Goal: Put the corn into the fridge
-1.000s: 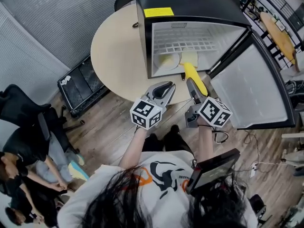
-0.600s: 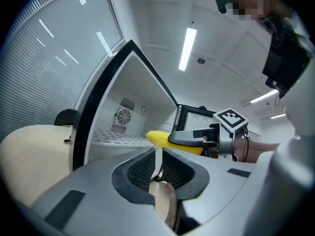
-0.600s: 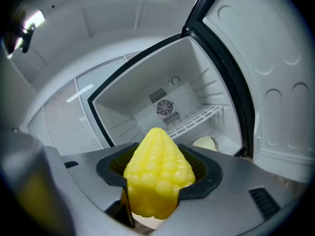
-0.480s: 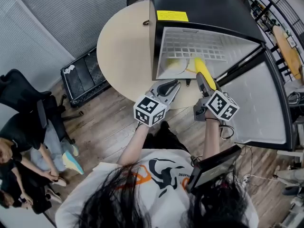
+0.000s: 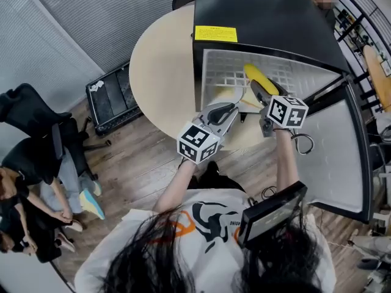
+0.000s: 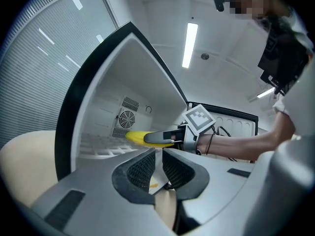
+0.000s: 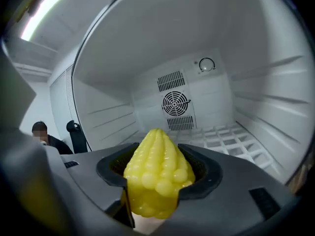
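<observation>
Since half a second ago, the right gripper (image 5: pixel 261 92) has advanced from the sill of the fridge (image 5: pixel 263 11) into its cavity, carrying the corn (image 7: pixel 156 173) with it. Its fingers are clamped on the cob's lower half, tip pointing at the fan grille (image 7: pixel 174 103) on the fridge's back wall. The cob hangs above the wire shelf (image 7: pixel 231 136), not yet resting on it.

The left gripper (image 5: pixel 223 112) hovers just outside the fridge mouth, fingers drawn nearly together with nothing between them.

Step in hand, by my judgement: insertion, late in the task. The next move calls for lowering the cob onto the shelf, parting the fingers and backing out clear of the open door (image 5: pixel 342 151).

The fridge stands on a round pale worktop (image 5: pixel 159 72). Beyond it is wood-plank floor (image 5: pixel 134 157), with a black case (image 5: pixel 113 102) and a seated person (image 5: pixel 36 182) well off to the fridge's left.
</observation>
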Demonstrator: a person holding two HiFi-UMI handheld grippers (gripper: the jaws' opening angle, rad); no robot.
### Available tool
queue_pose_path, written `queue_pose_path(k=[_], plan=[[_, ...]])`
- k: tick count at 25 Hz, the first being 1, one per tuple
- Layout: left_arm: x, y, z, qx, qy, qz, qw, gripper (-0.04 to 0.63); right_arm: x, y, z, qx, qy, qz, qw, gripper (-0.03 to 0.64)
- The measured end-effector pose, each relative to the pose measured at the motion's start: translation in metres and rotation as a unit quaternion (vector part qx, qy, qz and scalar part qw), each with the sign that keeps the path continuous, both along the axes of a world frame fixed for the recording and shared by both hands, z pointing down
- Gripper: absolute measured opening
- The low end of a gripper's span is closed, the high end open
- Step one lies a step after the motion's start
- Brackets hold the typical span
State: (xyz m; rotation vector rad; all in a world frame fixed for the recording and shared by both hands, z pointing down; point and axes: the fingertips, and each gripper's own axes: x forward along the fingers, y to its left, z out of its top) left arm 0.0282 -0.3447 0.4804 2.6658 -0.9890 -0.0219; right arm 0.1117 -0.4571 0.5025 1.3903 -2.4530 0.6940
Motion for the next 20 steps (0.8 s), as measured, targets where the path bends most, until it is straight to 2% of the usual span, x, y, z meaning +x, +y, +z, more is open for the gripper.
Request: queue_pose_path(k=[3,5,9,15,20], plan=[[-0.008,0.051,0.052,0.025,-0.015,-0.004,0.9996,0.043,-0.017,0.037,0.052,0.031,0.028,-0.030,0.999,0.255],[-0.007,0.055,0.062,0.026,-0.018,-0.008,0.9995,0.043,-0.020,0.038,0.063,0.040,0.063,-0.054,0.996,0.255],[-0.007,0.039,0.058,0.024,-0.020,-0.019,0.9993,0.043,-0.022,0.022,0.062,0.054,0.133,-0.102,0.984,0.255],[-0.008,0.031,0.057,0.022,-0.021,-0.025,0.9992,0.043,-0.026,0.021,0.063,0.039,0.150,-0.130,0.979,0.255],[-0.010,0.032,0.057,0.023,-0.021,-0.025,0.9992,0.043,-0.030,0.022,0.069,0.046,0.200,-0.128,0.970,0.255]])
